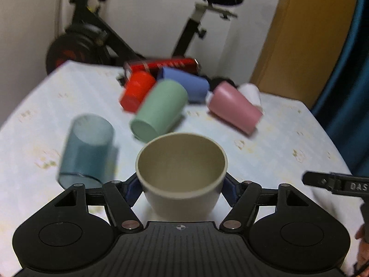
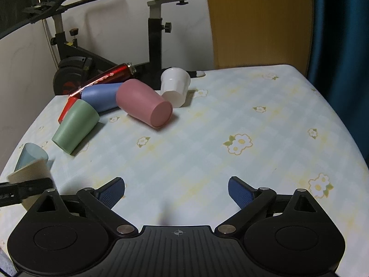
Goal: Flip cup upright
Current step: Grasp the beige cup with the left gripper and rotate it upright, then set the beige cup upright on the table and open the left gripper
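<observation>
My left gripper (image 1: pixel 182 190) is shut on a beige cup (image 1: pixel 182 161), held mouth-up just above the table; the cup also shows at the left edge of the right wrist view (image 2: pixel 31 173). A clear teal cup (image 1: pixel 86 147) lies on its side to its left. A green cup (image 1: pixel 159 110), a red cup (image 1: pixel 136 91), a blue cup (image 1: pixel 186 82) and a pink cup (image 1: pixel 234 107) lie on their sides farther back. My right gripper (image 2: pixel 176 192) is open and empty over the tablecloth. A white cup (image 2: pixel 175 86) stands upright.
The table has a pale floral cloth (image 2: pixel 207 138). A red metallic bottle (image 2: pixel 110 75) lies behind the cups. An exercise bike (image 2: pixel 152 34) stands behind the table. A wooden door (image 2: pixel 258 20) and a blue curtain (image 2: pixel 346 34) are at the right.
</observation>
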`<state>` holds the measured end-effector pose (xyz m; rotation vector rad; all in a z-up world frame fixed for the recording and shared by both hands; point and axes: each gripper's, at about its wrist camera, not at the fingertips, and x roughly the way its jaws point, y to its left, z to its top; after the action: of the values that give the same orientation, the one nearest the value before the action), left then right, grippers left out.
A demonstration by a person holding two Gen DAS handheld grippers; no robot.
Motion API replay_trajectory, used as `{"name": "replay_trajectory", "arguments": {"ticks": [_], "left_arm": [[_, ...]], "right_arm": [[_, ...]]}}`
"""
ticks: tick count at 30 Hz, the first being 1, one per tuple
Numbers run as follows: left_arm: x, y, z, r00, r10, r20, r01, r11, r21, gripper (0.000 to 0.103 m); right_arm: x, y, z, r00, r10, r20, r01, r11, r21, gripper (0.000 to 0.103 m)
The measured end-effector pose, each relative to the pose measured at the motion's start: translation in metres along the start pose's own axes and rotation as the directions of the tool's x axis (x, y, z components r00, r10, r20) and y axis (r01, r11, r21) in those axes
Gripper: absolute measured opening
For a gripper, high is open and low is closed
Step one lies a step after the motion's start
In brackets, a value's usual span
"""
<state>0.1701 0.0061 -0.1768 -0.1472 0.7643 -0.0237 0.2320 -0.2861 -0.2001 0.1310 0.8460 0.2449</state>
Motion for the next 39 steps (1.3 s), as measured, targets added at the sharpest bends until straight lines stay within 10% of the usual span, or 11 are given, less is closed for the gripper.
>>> {"name": "replay_trajectory", "arguments": {"ticks": [11,39], "left_arm": [[0.023,0.001,0.016,0.981,0.163,0.107,-0.169,0.984,0.051,0.072],[0.020,-0.007,0.017,0.984,0.174,-0.028,-0.171,0.982,0.077,0.073]], "right_arm": [[0.001,0.010,-0.001,1.000,0.009,-0.011,-0.009,1.000,-0.022,0.095],[0.001,0.011,-0.003,1.000,0.009,-0.025,-0.009,1.000,-0.022,0.095]]}}
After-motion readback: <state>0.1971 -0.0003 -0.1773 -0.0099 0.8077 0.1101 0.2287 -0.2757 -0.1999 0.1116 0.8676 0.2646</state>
